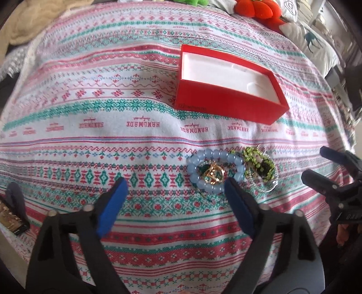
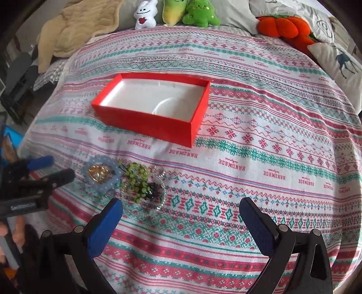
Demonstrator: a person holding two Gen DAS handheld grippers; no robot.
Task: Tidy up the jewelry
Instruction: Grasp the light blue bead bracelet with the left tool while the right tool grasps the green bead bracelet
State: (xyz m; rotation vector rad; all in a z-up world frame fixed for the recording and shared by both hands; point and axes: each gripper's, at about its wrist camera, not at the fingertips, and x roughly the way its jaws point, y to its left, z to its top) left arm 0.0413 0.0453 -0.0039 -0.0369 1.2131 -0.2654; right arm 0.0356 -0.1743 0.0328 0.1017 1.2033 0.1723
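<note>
A pile of jewelry lies on the patterned cloth: a pale blue bead bracelet (image 1: 215, 171) (image 2: 101, 178) with a gold piece (image 1: 213, 173) (image 2: 97, 173) inside it, a green bead bracelet (image 1: 260, 164) (image 2: 136, 181) and a clear bead bracelet (image 2: 158, 199) beside it. An open red box (image 1: 228, 106) (image 2: 153, 122) with a white, empty inside stands beyond the pile. My left gripper (image 1: 174, 192) is open, its right fingertip just in front of the blue bracelet; it also shows at the left of the right wrist view (image 2: 58, 168). My right gripper (image 2: 181, 212) is open and empty, right of the pile; it shows at the right of the left wrist view (image 1: 316, 165).
Plush toys in white (image 2: 144, 14), green (image 2: 200, 13) and orange (image 2: 285, 26) line the back of the bed, with a beige blanket (image 2: 74, 29) at back left and a deer pillow (image 2: 339, 61) at right. A dark object (image 1: 11, 219) lies at the cloth's left edge.
</note>
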